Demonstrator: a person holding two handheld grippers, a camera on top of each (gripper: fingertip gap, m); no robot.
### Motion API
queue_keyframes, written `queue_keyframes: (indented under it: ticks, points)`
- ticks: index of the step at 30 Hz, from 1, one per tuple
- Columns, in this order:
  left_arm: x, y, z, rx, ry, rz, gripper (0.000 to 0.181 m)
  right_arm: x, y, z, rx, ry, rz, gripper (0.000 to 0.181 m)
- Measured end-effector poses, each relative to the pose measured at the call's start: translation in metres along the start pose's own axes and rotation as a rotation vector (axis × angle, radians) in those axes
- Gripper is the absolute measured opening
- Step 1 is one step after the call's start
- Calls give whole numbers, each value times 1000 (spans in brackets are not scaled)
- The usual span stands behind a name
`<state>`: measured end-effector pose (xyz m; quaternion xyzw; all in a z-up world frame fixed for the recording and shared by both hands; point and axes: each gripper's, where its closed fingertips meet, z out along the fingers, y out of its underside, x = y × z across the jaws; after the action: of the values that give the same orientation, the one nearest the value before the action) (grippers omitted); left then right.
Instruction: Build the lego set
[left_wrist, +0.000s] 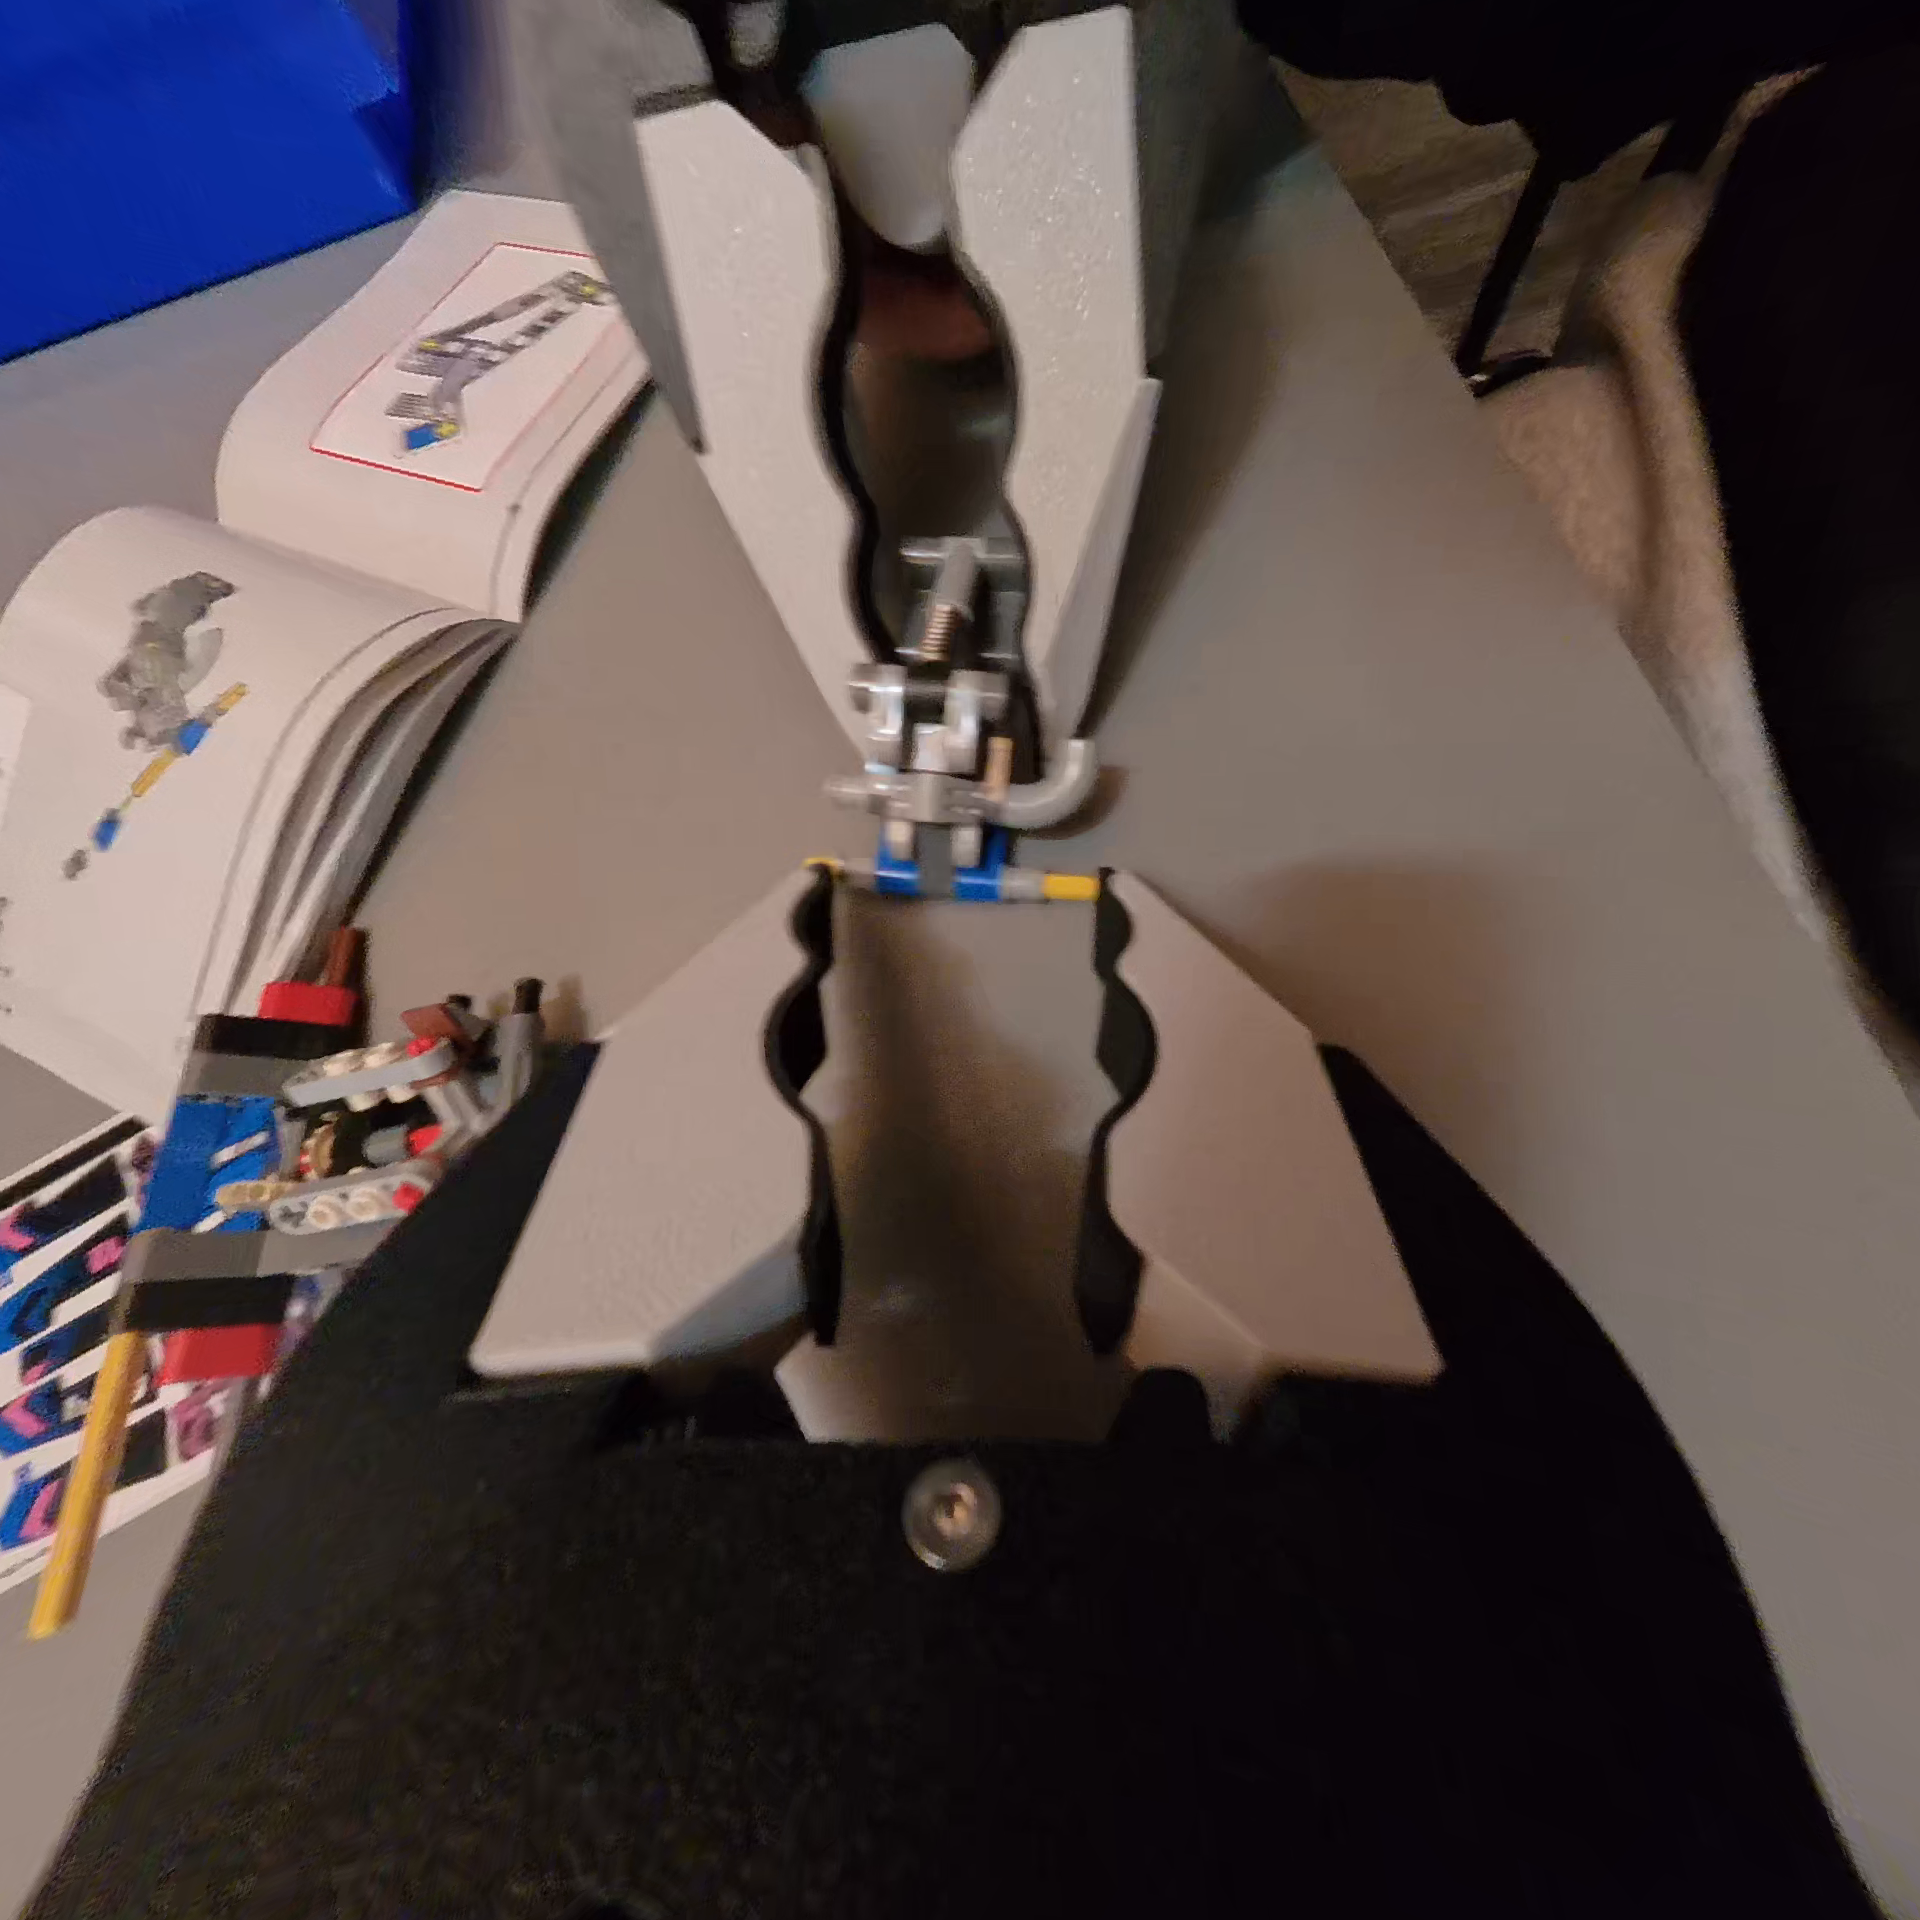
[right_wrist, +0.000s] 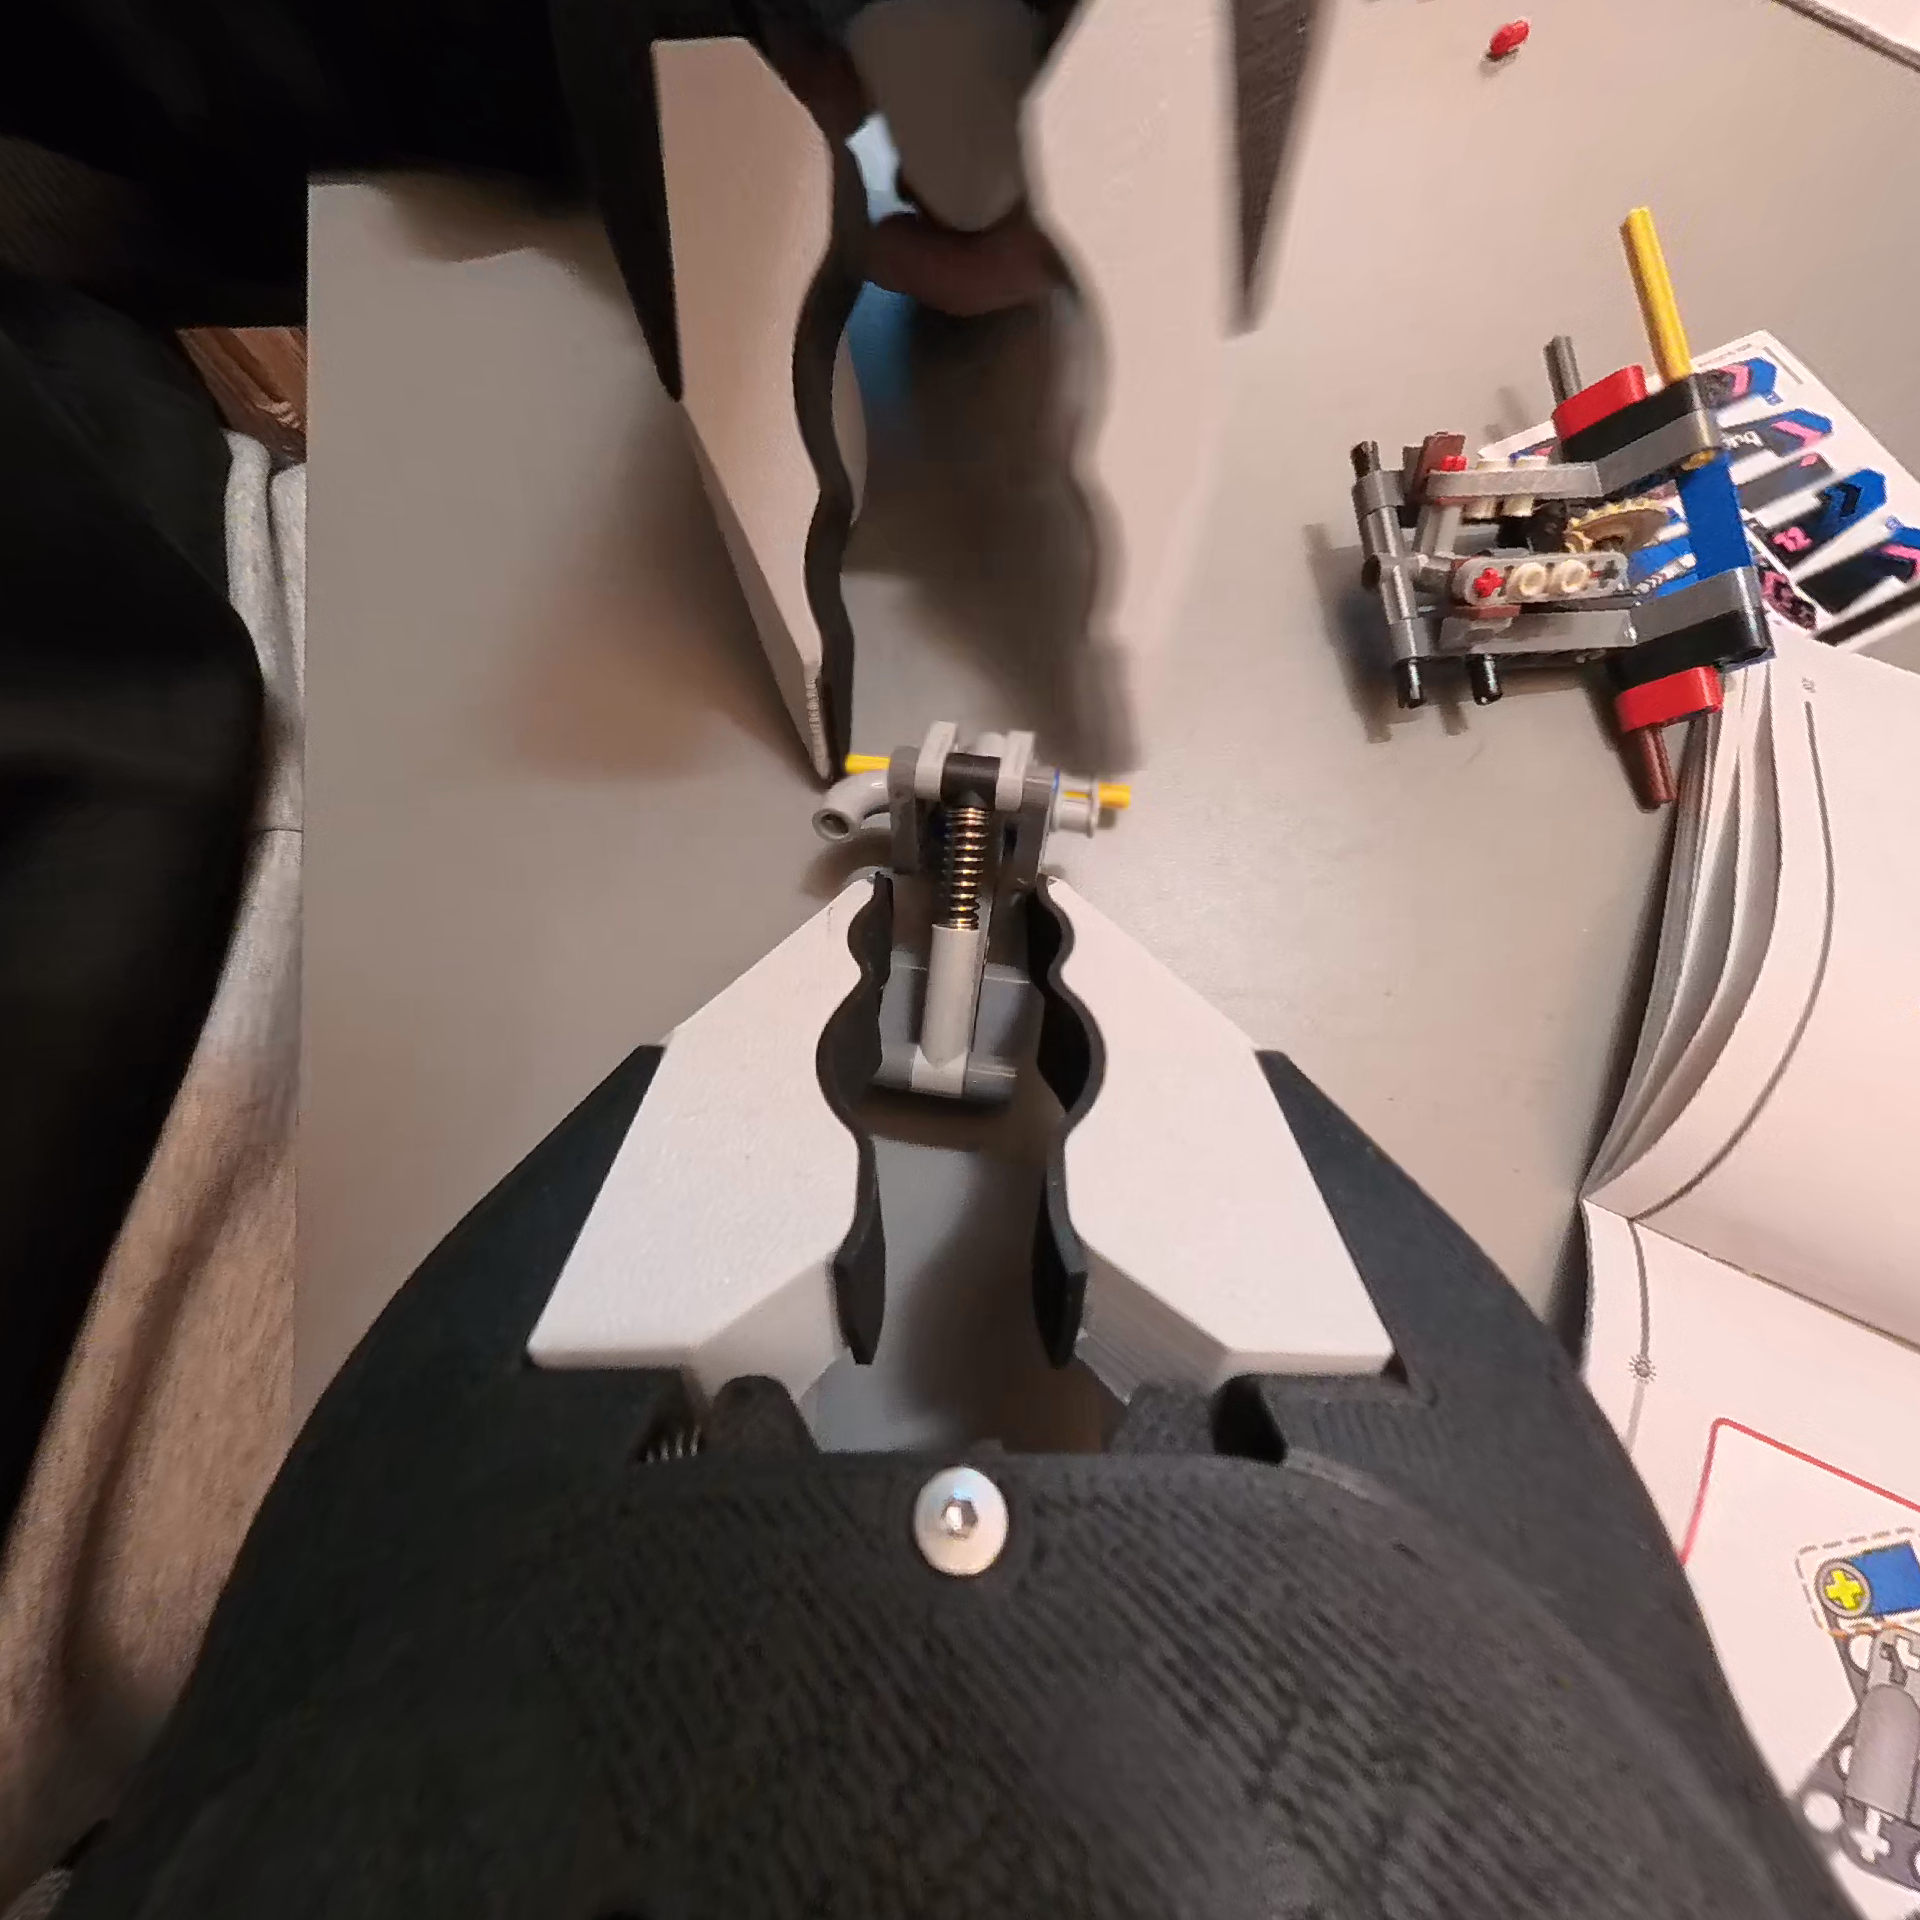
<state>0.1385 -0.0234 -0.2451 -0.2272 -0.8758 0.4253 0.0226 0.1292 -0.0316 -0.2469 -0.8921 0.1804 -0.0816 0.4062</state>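
Observation:
My right gripper (right_wrist: 961, 883) is shut on a small grey lego assembly (right_wrist: 961, 821) with a metal spring, held just above the grey table (right_wrist: 499, 935). A yellow axle (right_wrist: 1112, 797) through a blue piece (left_wrist: 935, 883) crosses the assembly's far end. My left gripper (left_wrist: 961, 883) faces it from the opposite side. Its jaws stand wide apart, and its fingertips (left_wrist: 821, 894) sit at the two ends of the yellow axle (left_wrist: 1070, 886). In the left wrist view the right gripper (left_wrist: 966, 717) comes down from the top. In the right wrist view the left gripper (right_wrist: 971, 764) is blurred.
A partly built lego chassis (right_wrist: 1558, 561) with a long yellow axle (right_wrist: 1657, 301) lies on a sticker sheet (right_wrist: 1818, 499). It also shows in the left wrist view (left_wrist: 343, 1122). An open instruction booklet (left_wrist: 208, 727) lies beside it. A blue box (left_wrist: 187, 135) stands behind. The table edge (right_wrist: 307, 727) is close. My left and right fingertips are right by each other.

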Motion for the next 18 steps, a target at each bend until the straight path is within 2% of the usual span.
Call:
queue_keyframes:
  ticks: [1,2,11,15,18]
  points:
    - [0,0,0,0,6,0,54,0,0,0,0,-3,-1,24]
    - [3,0,0,0,22,10,48,-1,0,0,0,-8,0,24]
    - [8,-3,-1,22,3,119,40,-2,-1,1,0,-13,-1,25]
    - [12,-3,1,14,68,75,37,-4,-1,1,0,-28,-17,24]
    - [14,-1,2,-4,137,13,44,-6,-3,3,0,-48,-23,24]
